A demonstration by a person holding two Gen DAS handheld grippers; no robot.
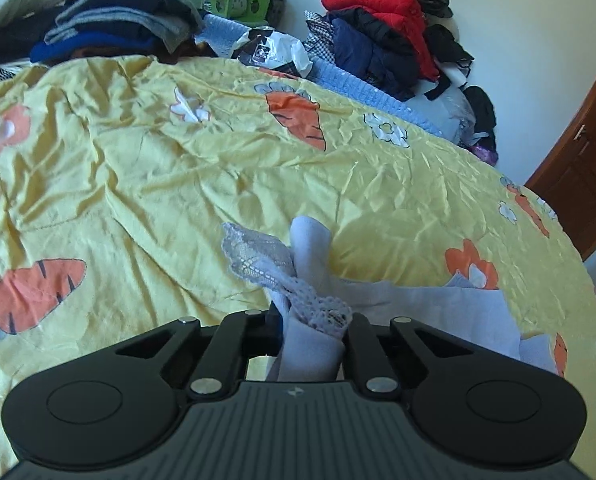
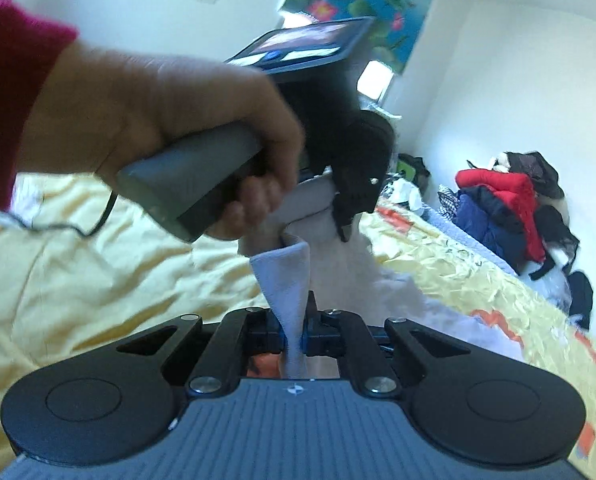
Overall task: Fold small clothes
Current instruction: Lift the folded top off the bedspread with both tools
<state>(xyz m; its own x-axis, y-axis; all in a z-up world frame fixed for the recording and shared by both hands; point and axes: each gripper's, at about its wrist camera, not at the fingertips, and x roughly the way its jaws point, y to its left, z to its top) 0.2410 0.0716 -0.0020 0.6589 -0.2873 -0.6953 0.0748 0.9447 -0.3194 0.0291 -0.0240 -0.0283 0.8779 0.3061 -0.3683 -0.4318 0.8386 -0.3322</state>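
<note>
Left gripper [image 1: 312, 330]: low centre of the left wrist view, jaws clamped on a bunched fold of the garment, lace trim spilling out above them.
Garment [image 1: 310, 256]: pale lilac-grey cloth with a lace edge, standing up from the jaws at lower centre; the rest trails to the lower right and lies on the quilt.
Right gripper [image 2: 296, 336]: low centre of the right wrist view, jaws pinched tight on a narrow strip of the same garment [image 2: 286, 276], which rises from them toward mid-frame.
Hand [image 2: 170, 120]: left half of the right wrist view, wrapped round the grey handle of the left gripper [image 2: 348, 216]; a magenta sleeve [image 2: 10, 80] shows at the far left edge. This part is blurred, so the exact hold on the cloth there is hard to read, though cloth does hang from those black fingers.
Quilt [image 1: 158, 184]: yellow, creased, printed with carrots and flowers, filling the middle of both views under the garment.
Folded pile [image 1: 118, 20]: dark and grey clothes, upper left of the left wrist view, beyond the quilt.
Loose pile [image 1: 382, 28]: a red jacket on navy and black clothes, upper right, against the wall.
Door [image 1: 582, 172]: brown, right edge.
</note>
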